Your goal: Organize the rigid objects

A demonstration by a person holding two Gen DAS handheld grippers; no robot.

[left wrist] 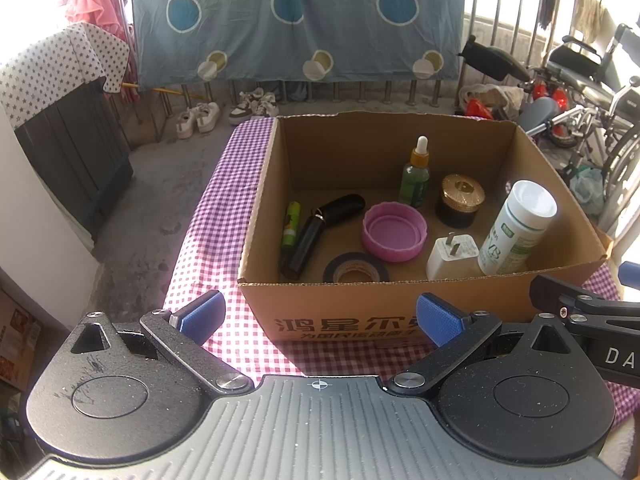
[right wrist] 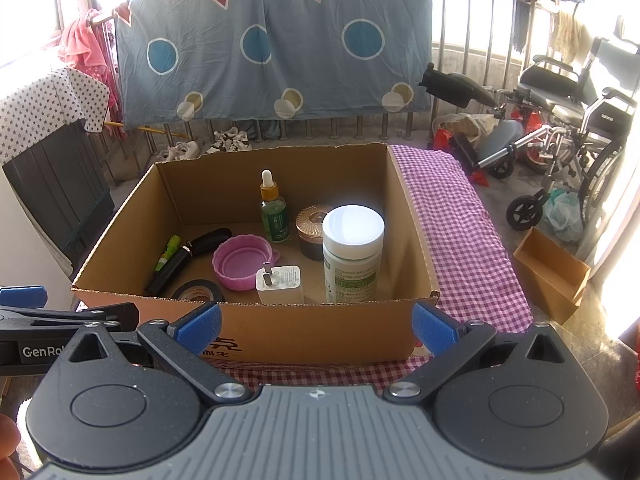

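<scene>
I'm out on a balcony, bare concrete floor [left wrist: 160, 200], metal railing [right wrist: 472, 32] along the far side with harsh daylight blowing out everything behind it. A blue bedsheet [left wrist: 296, 20] with circles hangs over the rail, pink clothes [left wrist: 92, 0] drying to its left. A dark cabinet [left wrist: 72, 152] under a star-print cover [left wrist: 52, 68] sits on the left, white sneakers [left wrist: 200, 118] by the railing. On the right, a folded wheelchair [right wrist: 580, 128]. Table has a purple checked cloth [right wrist: 460, 220].
</scene>
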